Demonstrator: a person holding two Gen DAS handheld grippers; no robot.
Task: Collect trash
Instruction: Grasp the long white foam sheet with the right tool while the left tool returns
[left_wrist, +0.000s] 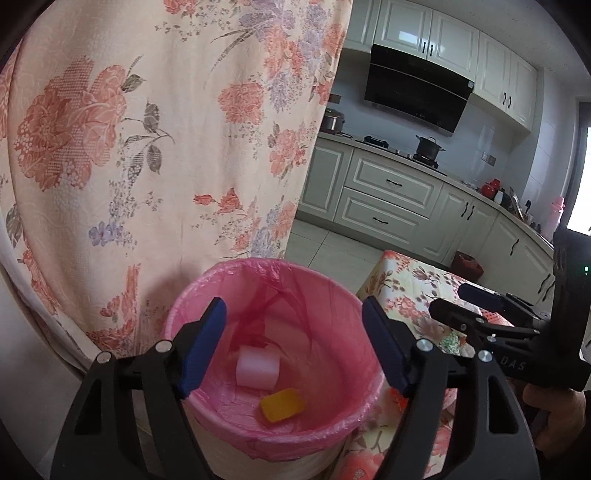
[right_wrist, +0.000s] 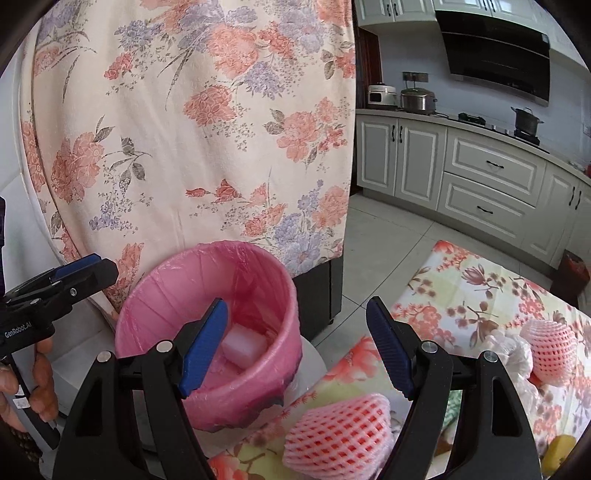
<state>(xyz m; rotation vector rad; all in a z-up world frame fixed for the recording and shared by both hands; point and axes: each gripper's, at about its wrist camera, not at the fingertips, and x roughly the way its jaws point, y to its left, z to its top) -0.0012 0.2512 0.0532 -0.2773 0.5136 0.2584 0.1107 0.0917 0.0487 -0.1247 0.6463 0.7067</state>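
Note:
A bin with a pink liner stands beside the table; it also shows in the right wrist view. Inside lie a white foam block and a yellow piece. My left gripper is open and empty right above the bin's mouth. My right gripper is open and empty above the table's edge, between the bin and a pink foam fruit net. A second pink foam net lies on a clear plastic bag at the right. A yellow object sits at the lower right.
The table has a floral cloth. A floral cloth-covered appliance stands behind the bin. Kitchen cabinets and a stove with a pot line the far wall. Tiled floor lies between them and the table.

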